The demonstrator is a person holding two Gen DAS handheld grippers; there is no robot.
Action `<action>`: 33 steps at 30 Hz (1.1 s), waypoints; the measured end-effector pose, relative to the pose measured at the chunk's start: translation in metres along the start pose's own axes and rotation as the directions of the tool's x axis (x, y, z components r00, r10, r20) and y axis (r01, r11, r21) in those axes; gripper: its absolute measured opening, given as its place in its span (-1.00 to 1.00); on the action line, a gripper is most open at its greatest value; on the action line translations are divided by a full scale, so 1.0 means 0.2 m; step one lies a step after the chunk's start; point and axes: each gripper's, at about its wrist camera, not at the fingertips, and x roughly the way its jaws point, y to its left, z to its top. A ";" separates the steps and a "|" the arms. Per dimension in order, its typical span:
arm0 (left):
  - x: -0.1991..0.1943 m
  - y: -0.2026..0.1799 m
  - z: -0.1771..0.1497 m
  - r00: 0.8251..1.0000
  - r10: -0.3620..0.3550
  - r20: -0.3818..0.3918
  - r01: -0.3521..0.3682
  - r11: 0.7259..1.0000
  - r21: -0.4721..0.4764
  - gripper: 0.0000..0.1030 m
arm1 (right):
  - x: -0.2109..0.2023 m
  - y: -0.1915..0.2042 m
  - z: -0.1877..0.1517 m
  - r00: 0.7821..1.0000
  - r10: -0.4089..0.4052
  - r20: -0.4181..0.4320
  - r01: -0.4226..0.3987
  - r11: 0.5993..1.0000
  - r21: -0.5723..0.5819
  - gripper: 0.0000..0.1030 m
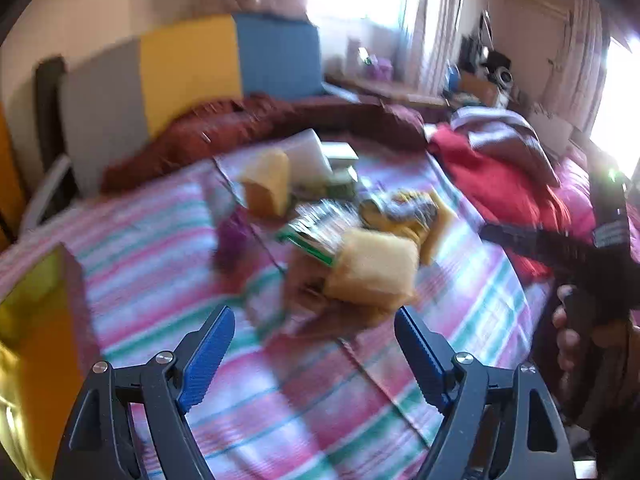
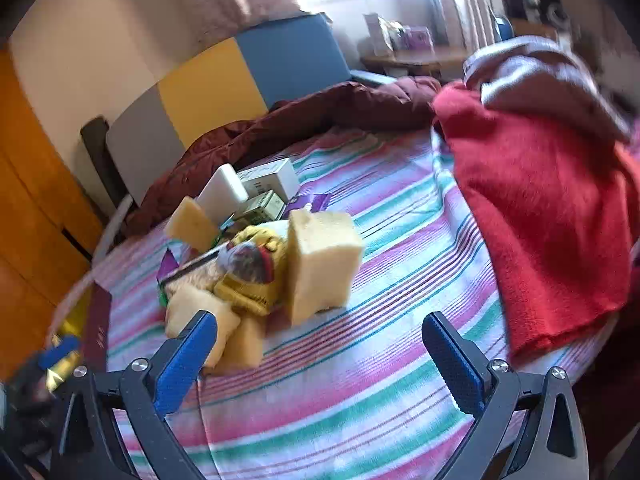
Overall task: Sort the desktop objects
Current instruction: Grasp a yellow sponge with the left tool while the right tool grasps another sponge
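Observation:
A heap of small objects lies on the striped bedspread (image 2: 360, 380). A tall yellow sponge block (image 2: 320, 264) stands upright, with a yellow packet (image 2: 256, 280) and smaller sponges (image 2: 192, 220) to its left. Behind them sit a white box (image 2: 272, 178) and a green box (image 2: 264, 206). My right gripper (image 2: 319, 320) hangs open just short of the heap, nothing between its fingers. In the blurred left wrist view a yellow sponge (image 1: 376, 268) lies closest, beyond my left gripper (image 1: 314, 316), which is open and empty.
A red blanket (image 2: 540, 200) is bunched at the right and a maroon duvet (image 2: 320, 112) lies along the headboard. A gold box (image 1: 36, 340) stands at the left edge. A hand (image 1: 568, 328) holding the other gripper's black body shows at the right.

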 end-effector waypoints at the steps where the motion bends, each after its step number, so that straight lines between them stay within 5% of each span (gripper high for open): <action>1: 0.03 -0.01 0.01 1.000 -0.022 -0.022 0.022 1.000 0.000 0.61 | 0.01 -0.02 0.01 1.000 0.012 -0.001 -0.012 1.000 0.014 1.00; 4: 0.09 -0.06 0.01 0.999 -0.043 -0.031 0.043 0.999 0.012 0.48 | 0.07 -0.05 0.04 1.000 0.027 -0.002 -0.027 0.998 0.055 0.99; 22: 0.36 -0.16 0.09 0.994 -0.078 -0.080 0.086 0.991 0.098 0.48 | 0.40 -0.12 0.21 0.988 0.150 -0.048 -0.142 0.980 0.140 0.82; 29: 0.40 -0.18 0.07 0.994 -0.084 -0.075 0.093 0.988 0.120 0.25 | 0.44 -0.11 0.21 0.970 0.238 -0.049 -0.228 0.961 0.158 0.10; 33: 0.35 -0.14 0.08 0.990 -0.131 -0.045 0.135 0.988 0.076 0.16 | 0.40 -0.12 0.21 0.973 0.228 -0.033 -0.221 0.965 0.144 0.03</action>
